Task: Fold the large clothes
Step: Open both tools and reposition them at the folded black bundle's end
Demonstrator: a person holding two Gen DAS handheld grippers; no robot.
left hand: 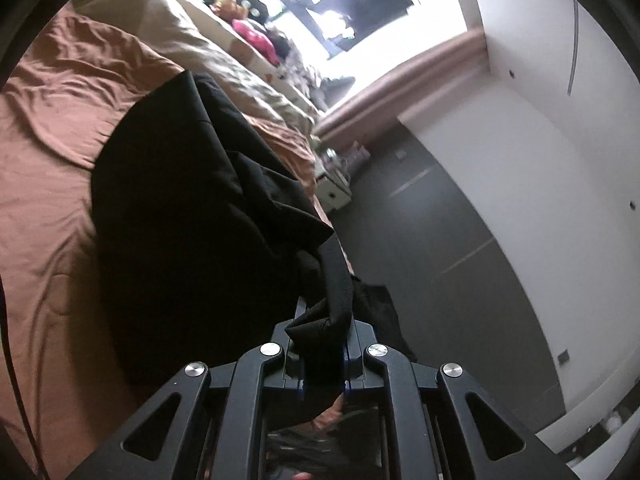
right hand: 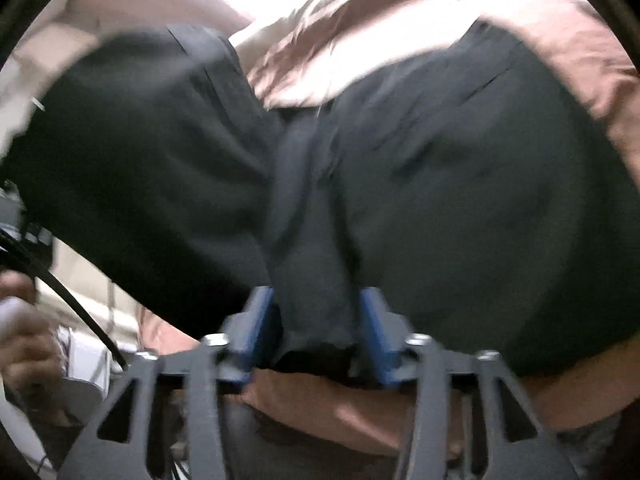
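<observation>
A big black cloth garment (left hand: pixel 192 208) is spread over a bed covered with a wrinkled reddish-brown sheet (left hand: pixel 52 128). In the left wrist view, the left gripper (left hand: pixel 320 344) is seen closed tight on a bunched edge of the garment, near a thick black band of cloth (left hand: pixel 338 280). The cloth is pinched between the two dark fingers and is pulled up from the bed toward the gripper. A cream-coloured pillow (left hand: pixel 160 12) is seen at the far end of the bed, and a bright window (left hand: pixel 360 4) is seen behind it. A small white bedside cabinet (left hand: pixel 334 188) is set next to the bed, in front of a dark grey wall (left hand: pixel 440 248).

In the right wrist view, which is blurred, the right gripper (right hand: pixel 320 328) is seen with its blue pads (right hand: pixel 376 332) held apart. A fold of the black garment is seen lying between the pads. It cannot be told for sure if the cloth is touched by the pads, but it does not look squeezed. The rest of the garment is spread out ahead on both sides over the sheet. At the left edge, a person's hand (right hand: pixel 24 340) is seen close to a black cable (right hand: pixel 72 304).
</observation>
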